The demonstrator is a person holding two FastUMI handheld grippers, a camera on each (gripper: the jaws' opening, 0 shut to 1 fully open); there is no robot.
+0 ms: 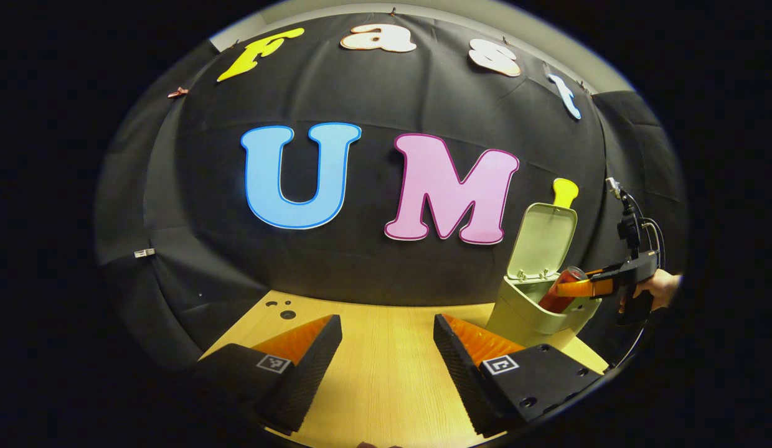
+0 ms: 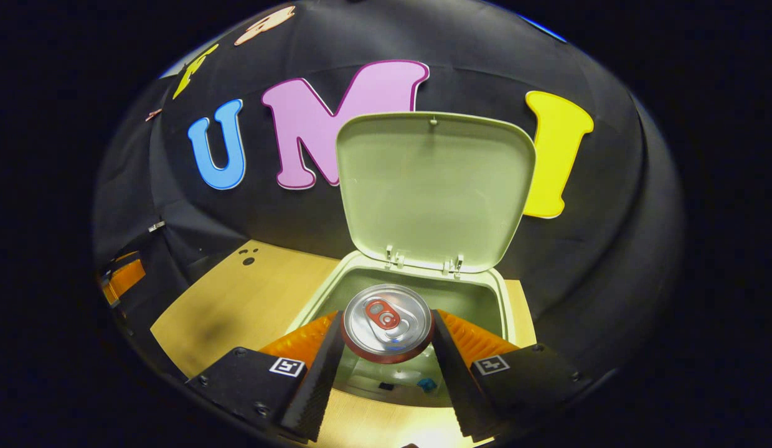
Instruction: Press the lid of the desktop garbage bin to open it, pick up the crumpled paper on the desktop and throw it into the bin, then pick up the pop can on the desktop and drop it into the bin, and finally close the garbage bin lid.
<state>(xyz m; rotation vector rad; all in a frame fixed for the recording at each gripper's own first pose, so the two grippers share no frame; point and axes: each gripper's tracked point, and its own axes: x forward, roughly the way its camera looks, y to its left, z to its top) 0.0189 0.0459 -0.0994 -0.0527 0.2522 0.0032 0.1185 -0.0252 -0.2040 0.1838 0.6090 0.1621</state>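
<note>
Left gripper [image 1: 387,339] jaws wide apart over bare wooden desktop [image 1: 386,373], holding nothing. Far right, bin [image 1: 535,311] with lid [image 1: 543,239] up; right gripper [image 1: 576,288] holds pop can [image 1: 557,292] tilted at the opening (hand [image 1: 657,289] behind).

Right gripper view: jaws clamp the can [image 2: 387,323] directly above open bin [image 2: 417,292], lid [image 2: 433,186] upright.

One bin [image 2: 404,292] with one open lid [image 2: 433,186], one can [image 2: 387,323], two grippers [image 1: 386,361] [image 2: 386,367], one table [image 1: 386,373].
</note>
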